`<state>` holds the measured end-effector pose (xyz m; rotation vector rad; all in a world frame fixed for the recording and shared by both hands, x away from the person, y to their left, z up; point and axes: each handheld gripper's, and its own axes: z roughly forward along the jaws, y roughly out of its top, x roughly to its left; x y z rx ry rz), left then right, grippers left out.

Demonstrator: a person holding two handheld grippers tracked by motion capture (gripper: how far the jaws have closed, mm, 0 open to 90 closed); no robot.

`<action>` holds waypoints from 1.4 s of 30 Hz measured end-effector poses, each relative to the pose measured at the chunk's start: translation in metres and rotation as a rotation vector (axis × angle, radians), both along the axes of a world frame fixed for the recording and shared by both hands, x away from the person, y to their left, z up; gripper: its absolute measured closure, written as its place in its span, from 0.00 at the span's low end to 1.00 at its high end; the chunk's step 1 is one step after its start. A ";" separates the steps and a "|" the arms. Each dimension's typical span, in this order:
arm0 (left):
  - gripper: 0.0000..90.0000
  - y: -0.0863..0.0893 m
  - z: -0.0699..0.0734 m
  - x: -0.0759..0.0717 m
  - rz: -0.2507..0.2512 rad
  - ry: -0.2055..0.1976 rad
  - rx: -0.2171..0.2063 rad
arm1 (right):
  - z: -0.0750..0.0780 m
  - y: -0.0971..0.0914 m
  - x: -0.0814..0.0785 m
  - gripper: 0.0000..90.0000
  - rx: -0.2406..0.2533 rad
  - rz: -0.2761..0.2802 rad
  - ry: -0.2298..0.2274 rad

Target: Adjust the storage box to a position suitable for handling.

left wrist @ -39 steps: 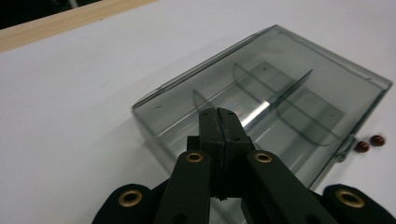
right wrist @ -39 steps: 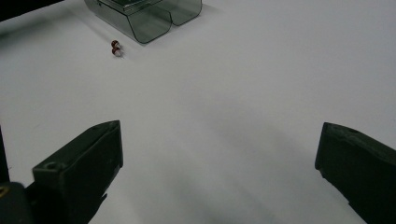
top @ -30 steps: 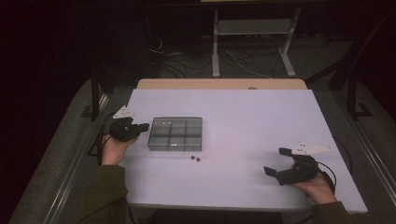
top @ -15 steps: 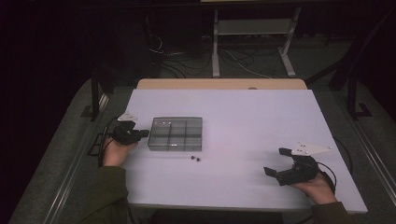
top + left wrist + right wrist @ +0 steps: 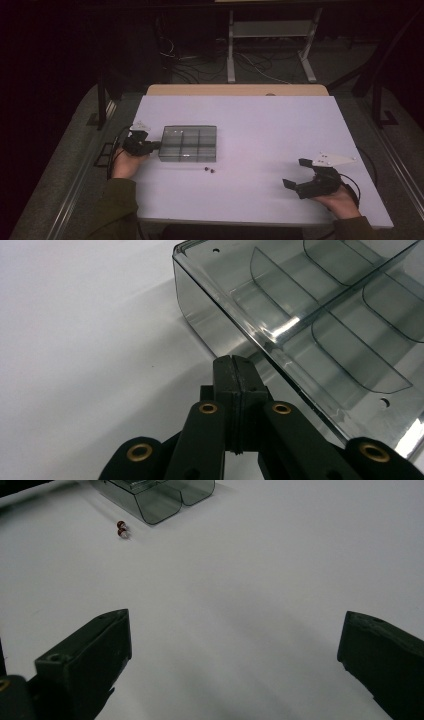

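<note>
We hold the left gripper (image 5: 156, 145) low with its jaws pressed together by the clear box (image 5: 189, 143), while the right gripper (image 5: 296, 176) rests far off with jaws wide apart, facing two small beads (image 5: 208, 170).

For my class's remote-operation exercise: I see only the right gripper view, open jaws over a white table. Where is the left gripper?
Observer: The left gripper sits at the left end of the clear smoky plastic compartment box.
Operator: Are its jaws open?
Observer: No, the left gripper view shows them pressed together, empty, tips at the box's side wall.
Operator: Anything inside the box?
Observer: The compartments seen in the left gripper view look empty; two small dark red beads lie on the white table just in front of it.
</note>
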<state>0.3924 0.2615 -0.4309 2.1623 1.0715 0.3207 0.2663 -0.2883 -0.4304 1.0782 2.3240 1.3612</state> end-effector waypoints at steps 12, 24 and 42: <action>0.99 -0.008 0.001 0.001 0.009 -0.013 -0.011 | 0.000 0.000 0.000 0.00 0.001 0.000 -0.002; 0.99 -0.025 -0.001 0.006 -0.023 -0.021 -0.018 | 0.000 0.000 0.000 0.01 -0.001 0.002 -0.001; 0.99 -0.054 0.000 0.008 -0.084 -0.017 -0.038 | 0.001 0.001 0.000 0.01 0.000 0.006 0.001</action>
